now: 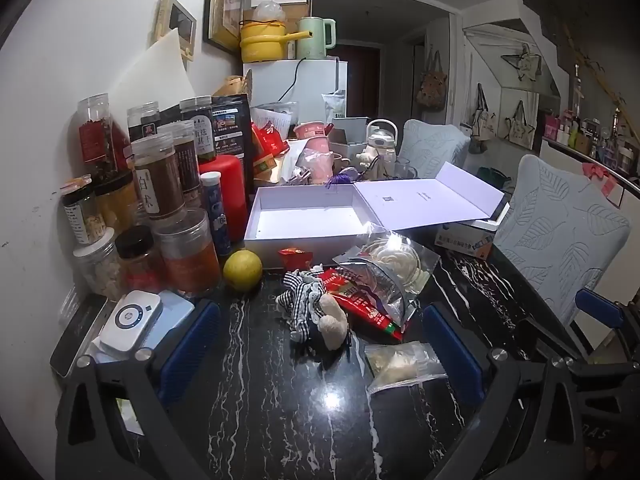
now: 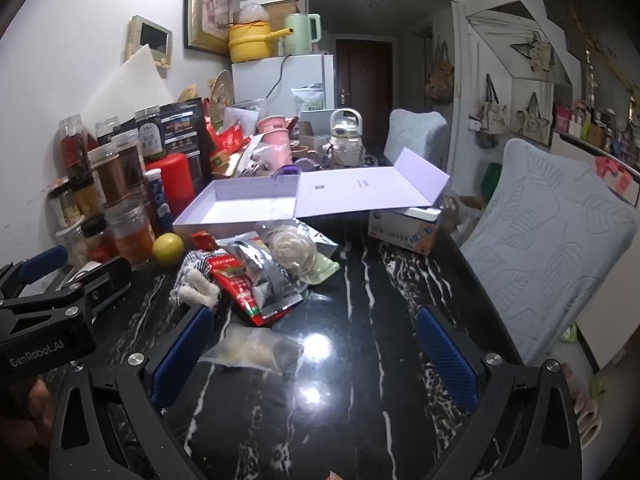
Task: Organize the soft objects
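Both our tools hang over the black marble tabletop, angled down. Left tool spread full wide, nothing gripped. Right tool same, wide and empty. Plush toy in checked cloth lies on the tabletop ahead, between the left tool's blue fingers but untouched. Red snack bag touches it on the right; clear pouch sits nearer us. White box stands open behind them, lemon at its left corner, jars further left.
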### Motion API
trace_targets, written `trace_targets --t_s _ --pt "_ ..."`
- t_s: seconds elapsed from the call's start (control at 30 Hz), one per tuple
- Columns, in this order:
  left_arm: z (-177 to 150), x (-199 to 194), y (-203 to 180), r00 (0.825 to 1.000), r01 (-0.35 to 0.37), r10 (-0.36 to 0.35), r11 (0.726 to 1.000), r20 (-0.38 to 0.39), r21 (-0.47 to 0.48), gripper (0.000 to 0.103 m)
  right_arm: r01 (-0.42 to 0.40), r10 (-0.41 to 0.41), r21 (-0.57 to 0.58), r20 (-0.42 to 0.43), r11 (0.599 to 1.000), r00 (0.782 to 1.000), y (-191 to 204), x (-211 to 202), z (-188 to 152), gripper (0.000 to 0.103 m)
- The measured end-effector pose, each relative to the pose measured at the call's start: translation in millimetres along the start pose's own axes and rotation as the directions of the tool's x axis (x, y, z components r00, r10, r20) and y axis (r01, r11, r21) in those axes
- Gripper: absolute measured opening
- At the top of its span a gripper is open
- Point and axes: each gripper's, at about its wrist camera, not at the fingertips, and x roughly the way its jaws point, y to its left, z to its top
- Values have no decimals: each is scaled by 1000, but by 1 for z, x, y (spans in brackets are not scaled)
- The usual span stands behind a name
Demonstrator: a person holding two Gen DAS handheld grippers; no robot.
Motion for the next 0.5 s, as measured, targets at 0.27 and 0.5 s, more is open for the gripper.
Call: trace_targets --t_s 0.27,0.5 --pt "0 0 0 1000 2 -2 1000 7 2 103 1 -1 0 1 1000 1000 0 0 1 103" --pt "0 -1 -1 1000 4 -4 1000 7 0 103 0 0 -1 0 1000 1000 0 0 1 103"
